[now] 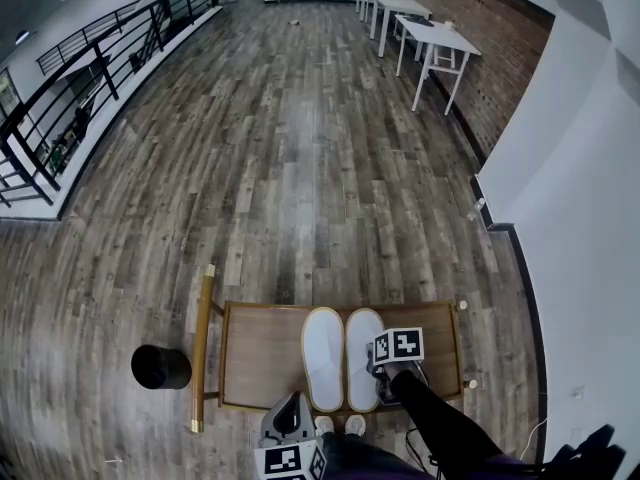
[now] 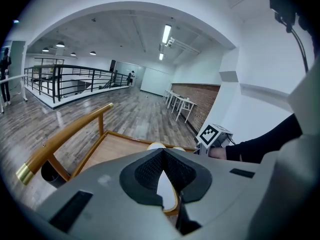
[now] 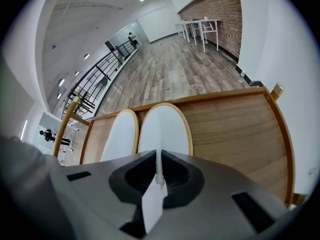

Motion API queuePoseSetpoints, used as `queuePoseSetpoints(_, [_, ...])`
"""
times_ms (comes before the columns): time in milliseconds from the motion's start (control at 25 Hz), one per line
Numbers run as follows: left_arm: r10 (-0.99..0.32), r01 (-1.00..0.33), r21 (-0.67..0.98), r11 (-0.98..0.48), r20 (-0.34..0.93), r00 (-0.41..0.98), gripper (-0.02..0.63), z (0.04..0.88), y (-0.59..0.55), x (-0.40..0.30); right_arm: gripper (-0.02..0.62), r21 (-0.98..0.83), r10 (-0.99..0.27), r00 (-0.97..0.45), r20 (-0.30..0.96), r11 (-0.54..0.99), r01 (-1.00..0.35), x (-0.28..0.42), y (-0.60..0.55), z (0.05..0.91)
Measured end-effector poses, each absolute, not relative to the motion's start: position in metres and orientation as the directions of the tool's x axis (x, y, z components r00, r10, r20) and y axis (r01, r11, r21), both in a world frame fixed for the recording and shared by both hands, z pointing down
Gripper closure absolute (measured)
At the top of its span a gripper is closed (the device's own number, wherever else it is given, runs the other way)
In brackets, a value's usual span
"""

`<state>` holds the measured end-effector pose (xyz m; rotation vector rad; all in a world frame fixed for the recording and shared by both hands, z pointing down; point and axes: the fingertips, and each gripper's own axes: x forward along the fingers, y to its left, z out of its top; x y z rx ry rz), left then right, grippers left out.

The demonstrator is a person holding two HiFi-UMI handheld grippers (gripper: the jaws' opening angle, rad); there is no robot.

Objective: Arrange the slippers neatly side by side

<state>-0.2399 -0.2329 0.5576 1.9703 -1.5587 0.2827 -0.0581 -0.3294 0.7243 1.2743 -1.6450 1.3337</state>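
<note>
Two white slippers with tan rims lie side by side, toes away from me, on a low wooden platform [image 1: 250,353]. The left slipper [image 1: 322,356] [image 3: 119,136] and the right slipper [image 1: 362,353] [image 3: 165,129] almost touch. My right gripper [image 1: 378,386] [image 3: 158,171] is at the right slipper's heel, shut on its thin white edge. My left gripper [image 1: 290,413] [image 2: 162,171] hovers just before the platform's near edge, behind the left slipper's heel, jaws shut with nothing between them. In the left gripper view the slipper toes [image 2: 156,145] show beyond the jaws.
The platform has a raised rim and a wooden handle bar [image 1: 203,348] on its left. A black round bin [image 1: 160,366] stands on the floor beside it. White tables [image 1: 430,33] line the brick wall far off; a black railing [image 1: 90,78] runs along the left.
</note>
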Motion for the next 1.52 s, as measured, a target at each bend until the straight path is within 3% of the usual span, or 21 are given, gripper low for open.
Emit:
queuePoseSetpoints(800, [-0.803,-0.938,0.32,-0.136,0.519,0.293,0.606,0.559,-0.24,-0.24,0.57,-0.365,-0.261,-0.36,0.896,0.031,-0.931,-0.061,-0.329,0.726])
queuePoseSetpoints(1000, [-0.808,-0.931,0.335,-0.143,0.505,0.305,0.606,0.556,-0.244,-0.235,0.514,-0.405,-0.289,-0.4,0.87,0.044,-0.913,-0.065,-0.33,0.718])
queuePoseSetpoints(1320, [-0.812,-0.912,0.376,-0.167,0.471,0.343,0.606,0.552,-0.25,-0.225,0.506,-0.387,-0.358,-0.385,0.851,0.068,-0.919,-0.05,-0.327,0.698])
queuePoseSetpoints(1520, [-0.823,-0.915,0.359,-0.186,0.453,0.344,0.606,0.548,-0.264,-0.216,0.506,-0.456,-0.502,-0.448,0.739,0.116,-0.882,-0.053,-0.342,0.641])
